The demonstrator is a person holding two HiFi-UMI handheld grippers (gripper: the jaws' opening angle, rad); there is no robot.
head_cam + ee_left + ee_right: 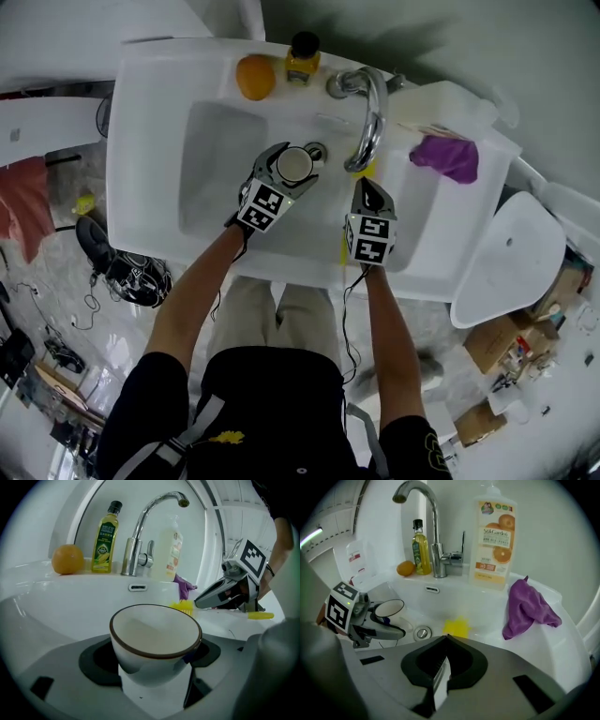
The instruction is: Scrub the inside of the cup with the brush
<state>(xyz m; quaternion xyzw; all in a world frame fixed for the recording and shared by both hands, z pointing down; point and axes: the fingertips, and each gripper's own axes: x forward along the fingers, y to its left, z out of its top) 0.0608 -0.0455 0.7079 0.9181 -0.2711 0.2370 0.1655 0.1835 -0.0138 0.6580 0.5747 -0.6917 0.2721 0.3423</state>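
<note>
Head view: high above the person, facing steeply down on the sink [150, 122], arms entering from the bottom edge. Left gripper view: low, right behind the left hand-held gripper [298, 161], cup [154, 634] filling the foreground, facing the faucet [140, 531]. Right gripper view: rides the right hand-held gripper [368, 183], tilted down into the sink. All three share faucet, oil bottle [302, 58], orange [254, 77]. Each gripper view catches the other hand-held gripper.
</note>
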